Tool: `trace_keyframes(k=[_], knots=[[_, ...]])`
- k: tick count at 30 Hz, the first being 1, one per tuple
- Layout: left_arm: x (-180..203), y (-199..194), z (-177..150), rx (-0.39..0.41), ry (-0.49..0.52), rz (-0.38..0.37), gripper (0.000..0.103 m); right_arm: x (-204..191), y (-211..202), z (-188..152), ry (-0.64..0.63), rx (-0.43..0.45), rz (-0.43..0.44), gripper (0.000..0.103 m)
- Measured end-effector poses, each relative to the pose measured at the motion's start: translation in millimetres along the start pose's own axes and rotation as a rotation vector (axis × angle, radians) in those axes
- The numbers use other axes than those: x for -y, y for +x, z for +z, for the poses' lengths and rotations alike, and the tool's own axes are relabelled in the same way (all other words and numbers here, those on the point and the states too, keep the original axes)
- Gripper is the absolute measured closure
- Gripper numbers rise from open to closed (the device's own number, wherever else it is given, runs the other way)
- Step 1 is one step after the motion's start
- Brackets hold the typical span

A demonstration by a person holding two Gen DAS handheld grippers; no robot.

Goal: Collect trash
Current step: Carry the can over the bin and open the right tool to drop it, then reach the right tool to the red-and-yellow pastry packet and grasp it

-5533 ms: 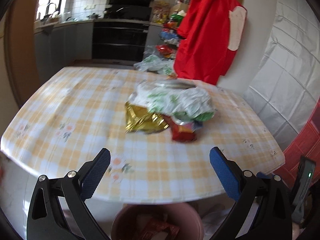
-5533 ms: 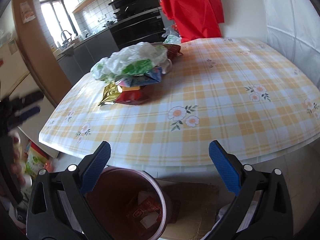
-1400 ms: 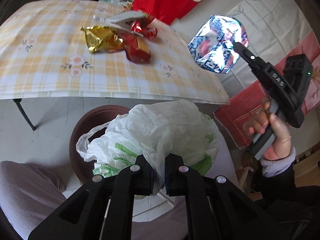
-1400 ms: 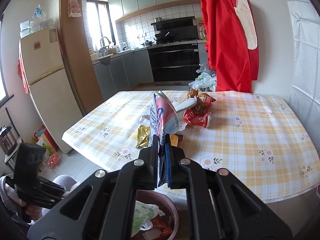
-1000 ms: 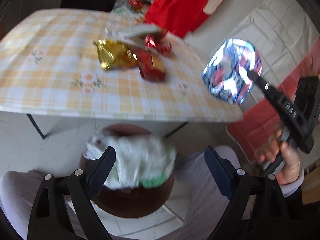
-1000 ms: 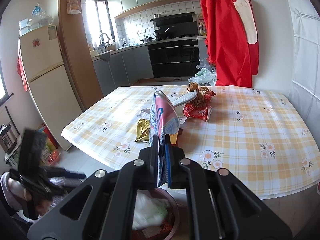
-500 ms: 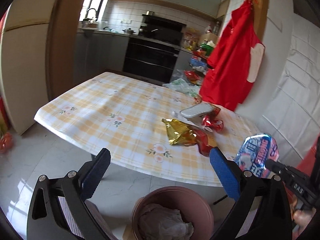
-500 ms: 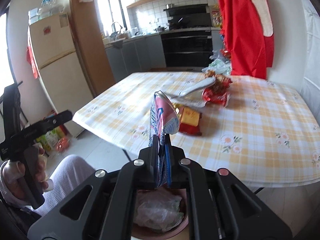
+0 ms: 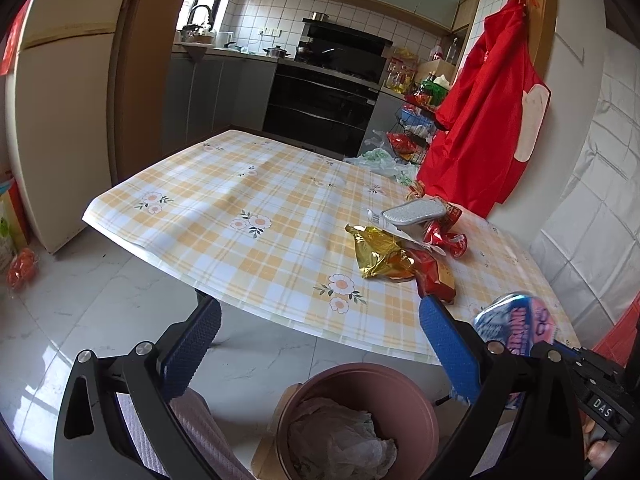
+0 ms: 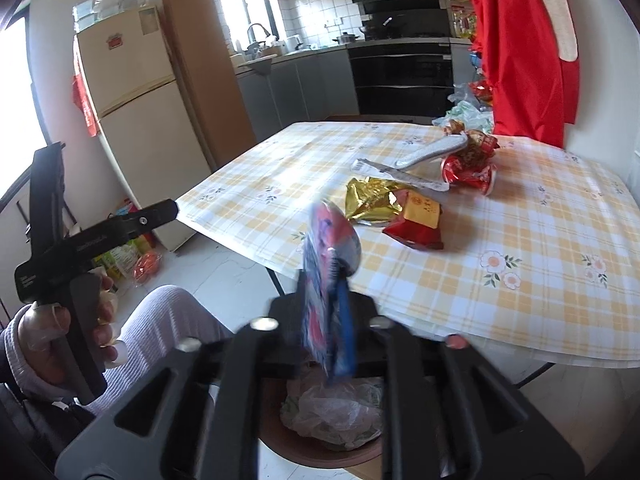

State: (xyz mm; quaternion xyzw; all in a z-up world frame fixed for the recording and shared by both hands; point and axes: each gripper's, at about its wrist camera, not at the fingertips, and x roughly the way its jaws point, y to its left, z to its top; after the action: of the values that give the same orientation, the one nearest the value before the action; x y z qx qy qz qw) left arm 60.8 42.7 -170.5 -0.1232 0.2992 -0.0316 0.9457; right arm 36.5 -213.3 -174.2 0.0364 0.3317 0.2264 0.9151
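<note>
Releasing blue snack packet (image 10: pixel 330 276) from just-parting right claw (image 10: pixel 326 312) above bin (image 10: pixel 320 446), risking bouncing off rim; left claw (image 9: pixel 316 348) gaping empty.

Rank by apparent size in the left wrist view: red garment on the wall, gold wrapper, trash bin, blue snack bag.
1. red garment, clearly largest.
2. trash bin, though it sits nearest the lens and is cut by the frame edge.
3. blue snack bag and gold wrapper look alike; the bag is nearer and partly hidden, so unranked.
</note>
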Motion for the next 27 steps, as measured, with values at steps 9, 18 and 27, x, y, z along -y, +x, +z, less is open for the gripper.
trace_keyframes(k=[9, 18, 27], knots=[[0, 1, 0, 0.003, 0.009, 0.011, 0.006, 9, -8, 5, 0.023, 0.058, -0.109, 0.008], [0, 3, -1, -0.007, 0.018, 0.015, 0.006, 29, -5, 1, 0.1, 0.047, -0.185, 0.006], [3, 16, -5, -0.044, 0.031, 0.023, 0.006, 44, 6, -5, 0.149, 0.019, -0.196, 0.006]])
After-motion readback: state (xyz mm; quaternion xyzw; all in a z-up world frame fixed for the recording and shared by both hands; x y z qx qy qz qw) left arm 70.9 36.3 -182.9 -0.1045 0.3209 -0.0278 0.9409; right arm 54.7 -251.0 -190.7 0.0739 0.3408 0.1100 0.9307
